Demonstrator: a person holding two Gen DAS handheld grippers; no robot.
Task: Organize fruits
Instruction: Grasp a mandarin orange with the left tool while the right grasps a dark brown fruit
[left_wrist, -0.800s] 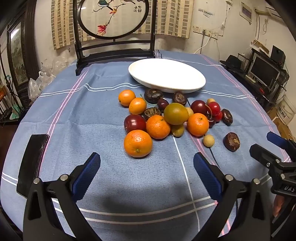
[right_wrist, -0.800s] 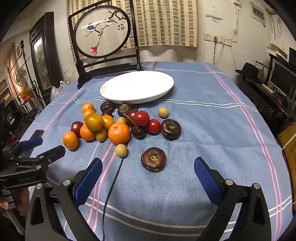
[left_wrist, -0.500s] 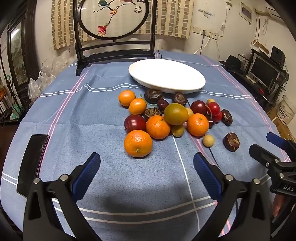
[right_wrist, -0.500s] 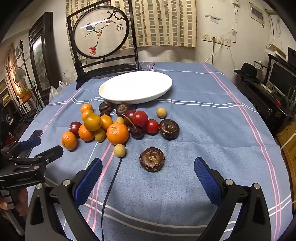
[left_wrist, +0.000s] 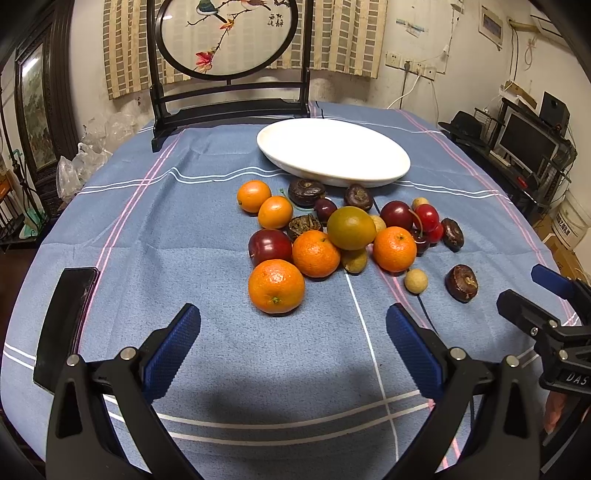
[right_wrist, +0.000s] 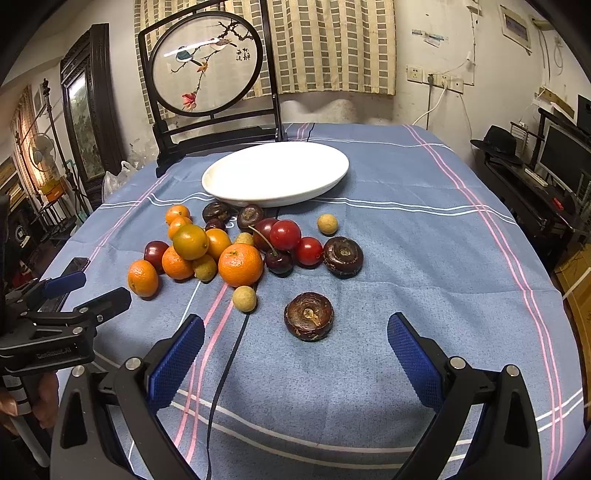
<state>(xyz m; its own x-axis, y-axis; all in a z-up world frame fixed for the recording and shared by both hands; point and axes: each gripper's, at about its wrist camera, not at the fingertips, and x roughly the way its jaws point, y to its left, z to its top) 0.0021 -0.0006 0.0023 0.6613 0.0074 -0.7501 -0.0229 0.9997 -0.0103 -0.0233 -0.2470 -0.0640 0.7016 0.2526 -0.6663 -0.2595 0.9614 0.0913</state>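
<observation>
My left gripper (left_wrist: 293, 332) and right gripper (right_wrist: 295, 341) both gape wide, holding nothing. Ahead, the fruits (left_wrist: 351, 229) lie heaped on the tablecloth (left_wrist: 147, 221); beyond them the white plate (left_wrist: 391, 173) sits bare, its long axis crosswise.

Open blue cloth lies along the near edge of the surface (left_wrist: 258, 376), free for either hand-held gripper to pass. Toward the middle the heap of fruit (left_wrist: 332, 236) blocks the way, with a loose brown water chestnut (right_wrist: 309, 320) just ahead of it. The white plate (right_wrist: 275, 175) stands behind, and a dark framed screen (right_wrist: 207, 66) closes the far edge. A black phone (left_wrist: 64, 321) sits near the left edge.
</observation>
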